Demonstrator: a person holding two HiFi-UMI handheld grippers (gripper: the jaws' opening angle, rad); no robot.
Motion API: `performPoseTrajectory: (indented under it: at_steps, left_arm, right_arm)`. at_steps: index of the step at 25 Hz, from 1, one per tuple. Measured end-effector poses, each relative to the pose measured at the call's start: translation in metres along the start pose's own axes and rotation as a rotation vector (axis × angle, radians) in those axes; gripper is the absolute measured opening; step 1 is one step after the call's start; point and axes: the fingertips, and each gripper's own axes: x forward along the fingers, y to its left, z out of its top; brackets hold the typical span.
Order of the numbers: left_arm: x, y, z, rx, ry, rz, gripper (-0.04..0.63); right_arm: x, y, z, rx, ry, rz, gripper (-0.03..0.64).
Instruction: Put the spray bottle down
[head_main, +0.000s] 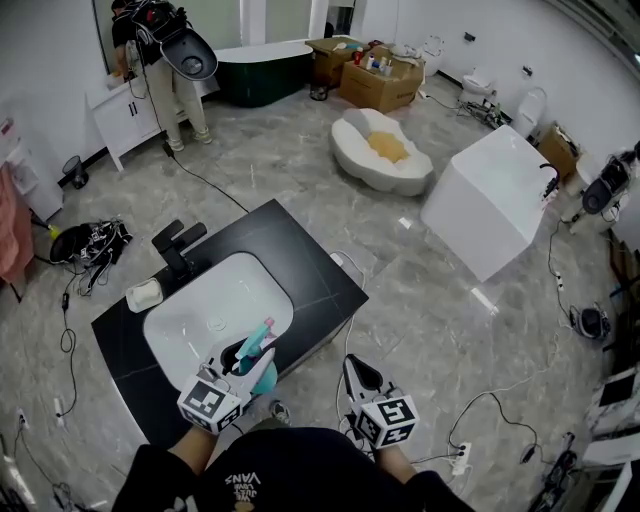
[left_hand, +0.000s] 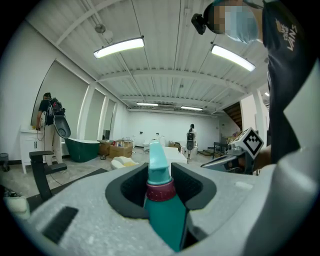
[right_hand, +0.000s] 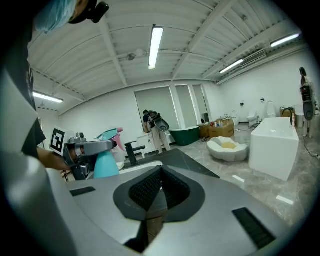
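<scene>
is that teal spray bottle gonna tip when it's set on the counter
Possibly tippy: the spray bottle looks tall with a trigger head up top. Probably stiff plastic; the left gripper clamps near its neck without visible denting.

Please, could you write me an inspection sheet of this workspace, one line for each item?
Surface: black counter with a white sink and a black faucet.
Job's things: teal spray bottle, upright, held, not yet set down.
Clutter: soap dish left of the sink.
Claws: left claw shut on the spray bottle; right claw shut, empty.
Cables: long cable across the floor; tangle at left; power strip at right.
Surroundings: white bathtub, green tub, cardboard boxes, a person at a white cabinet.
</scene>
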Motion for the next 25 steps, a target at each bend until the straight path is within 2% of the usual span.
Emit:
performPoseTrajectory:
  at_steps: [6, 10, 18, 25]
  left_arm:
    - [0.011, 0.032, -0.002, 0.001, -0.022, -0.025, 0.147]
    - [0.013, 0.058, -0.004, -0.019, -0.022, 0.006, 0.147]
    - [0.027, 0.111, 0.002, -0.018, -0.049, 0.137, 0.147]
    - [0.04, 0.157, 0.015, -0.018, -0.072, 0.341, 0.146]
  right_arm:
    - [0.032, -0.002, 0.004, 0.004, -0.012, -0.037, 0.005]
    - [0.049, 0.003, 0.007, 0.004, 0.003, -0.034, 0.005]
    - [0.097, -0.01, 0.02, -0.018, 0.047, 0.047, 0.005]
    - [0.163, -0.028, 0.043, -0.083, 0.117, 0.227, 0.005]
